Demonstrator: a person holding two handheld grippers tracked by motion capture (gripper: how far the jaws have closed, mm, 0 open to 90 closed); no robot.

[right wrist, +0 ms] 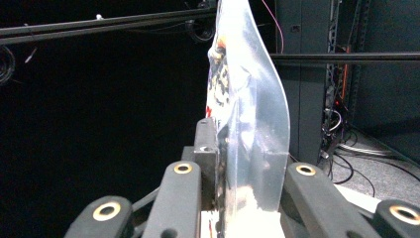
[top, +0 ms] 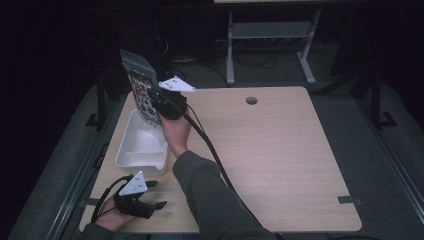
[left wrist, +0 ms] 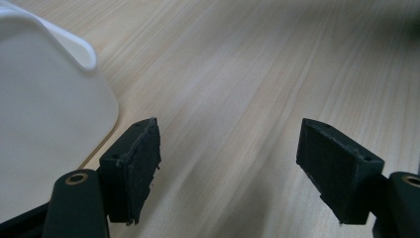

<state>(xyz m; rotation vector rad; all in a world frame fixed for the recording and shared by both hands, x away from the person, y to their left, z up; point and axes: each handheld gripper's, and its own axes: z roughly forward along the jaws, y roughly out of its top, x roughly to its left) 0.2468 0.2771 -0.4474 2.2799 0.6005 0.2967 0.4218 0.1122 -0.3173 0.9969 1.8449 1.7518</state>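
Right gripper (top: 161,100) clamped on bag (top: 141,87), held upright above far end of white tub (top: 131,155), long axis vertical. Left gripper (top: 150,200) released, resting on worktop (top: 280,160) just beside tub's near end.

The left gripper (top: 150,197) lies low near the front left corner of the tabletop (top: 280,160), held in the person's left hand (top: 112,217), its jaws spread wide apart with bare wood between them. The right forearm, in a grey sleeve (top: 210,195), reaches forward and left across the tabletop toward its back left corner. There the right hand (top: 175,132) holds the right gripper (top: 152,95) raised, jaws clamped on a bag (top: 140,82) that stands up from them.
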